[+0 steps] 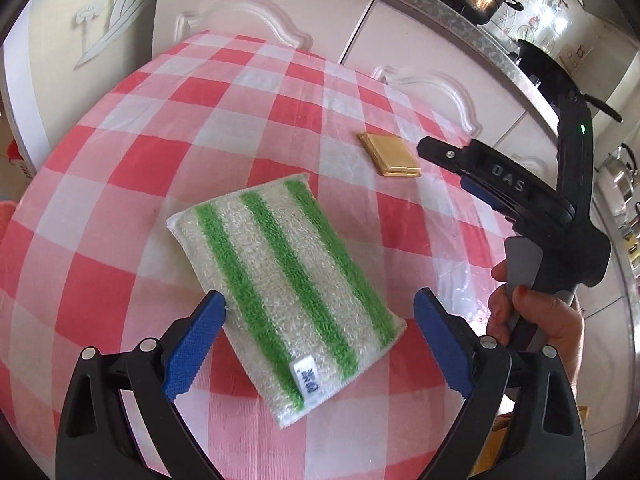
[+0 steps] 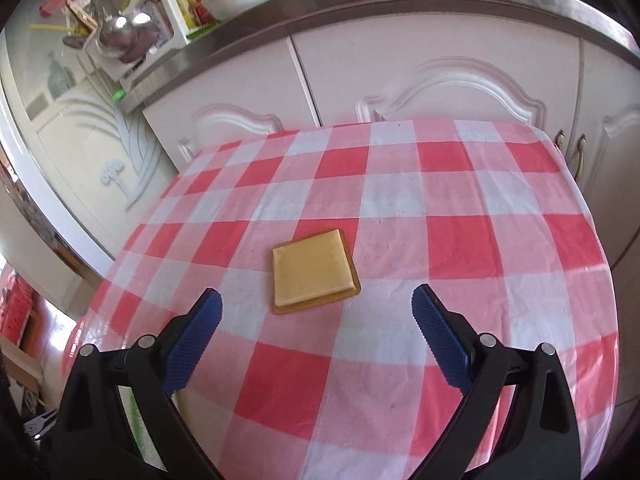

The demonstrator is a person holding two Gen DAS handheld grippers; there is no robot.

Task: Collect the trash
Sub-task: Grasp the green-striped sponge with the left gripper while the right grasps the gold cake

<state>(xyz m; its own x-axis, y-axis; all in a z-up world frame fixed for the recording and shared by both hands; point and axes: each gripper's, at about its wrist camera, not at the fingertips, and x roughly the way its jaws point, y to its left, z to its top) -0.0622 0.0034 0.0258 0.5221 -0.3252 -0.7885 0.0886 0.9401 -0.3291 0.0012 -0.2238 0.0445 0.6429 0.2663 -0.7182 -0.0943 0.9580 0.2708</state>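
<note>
While both tools hover over the red-and-white checked tablecloth [image 2: 400,240], the left gripper [image 1: 320,312] has its blue fingers spread wide with nothing between them, poised above a green-and-white striped sponge [image 1: 284,292] that lies flat and slantwise, its small white label [image 1: 306,376] down at six o'clock. Its left pad [image 1: 192,344] looks just beside the sponge's edge, though contact can't be judged from here. Up at one o'clock from the sponge, well apart from it, sits a flat gold square packet [image 1: 390,155]. Over at three o'clock in the left wrist view, a hand [image 1: 536,316] grips the other tool's handle. Switching to the right wrist view: the right gripper [image 2: 318,304] is wide open and holds nothing, and the gold packet lies on the cloth just beyond its fingertips, nearer the left one, around eleven o'clock. White cabinet doors [image 2: 440,76] stand at twelve o'clock behind the table.
</note>
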